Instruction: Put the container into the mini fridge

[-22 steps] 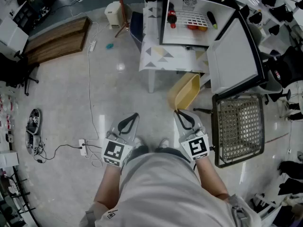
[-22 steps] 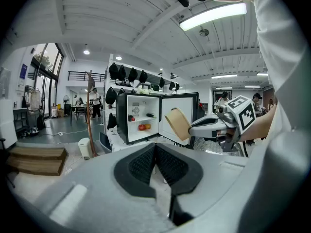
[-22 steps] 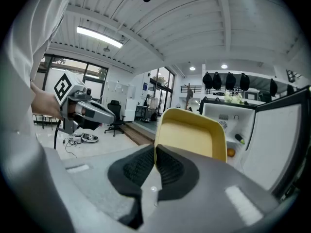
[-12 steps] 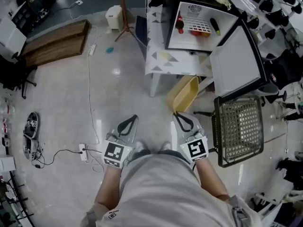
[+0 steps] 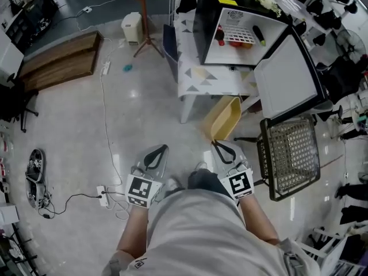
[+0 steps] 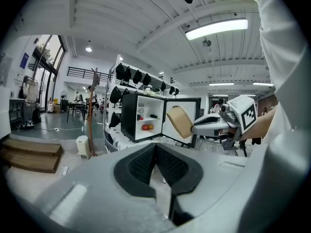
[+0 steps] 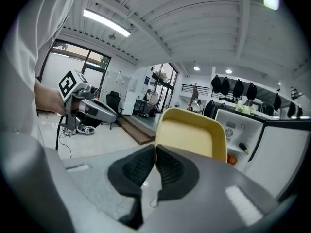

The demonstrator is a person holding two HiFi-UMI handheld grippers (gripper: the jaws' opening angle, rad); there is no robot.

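The black mini fridge (image 5: 236, 33) stands open on a low table, its white door (image 5: 287, 76) swung to the right; a bottle and red items sit inside. My right gripper (image 5: 217, 145) is shut on the rim of the yellow container (image 5: 221, 118), held above the floor short of the table. In the right gripper view the container (image 7: 192, 137) stands up from the shut jaws, with the fridge (image 7: 243, 135) beyond it. My left gripper (image 5: 163, 148) is shut with nothing in it, level with the right one. The left gripper view shows the fridge (image 6: 141, 123) and the container (image 6: 179, 121).
The fridge's low table (image 5: 201, 73) has a triangle-patterned top. A black wire mesh chair (image 5: 290, 154) stands just right of the container. A power strip with its cable (image 5: 102, 191) lies on the floor at left. A wooden platform (image 5: 57, 53), a white bin (image 5: 132, 26) and a red pole (image 5: 144, 16) stand further back.
The fridge and table have shifted slightly down and nearer in the head view as I step forward. Both grippers keep their pose, the right still holding the container.
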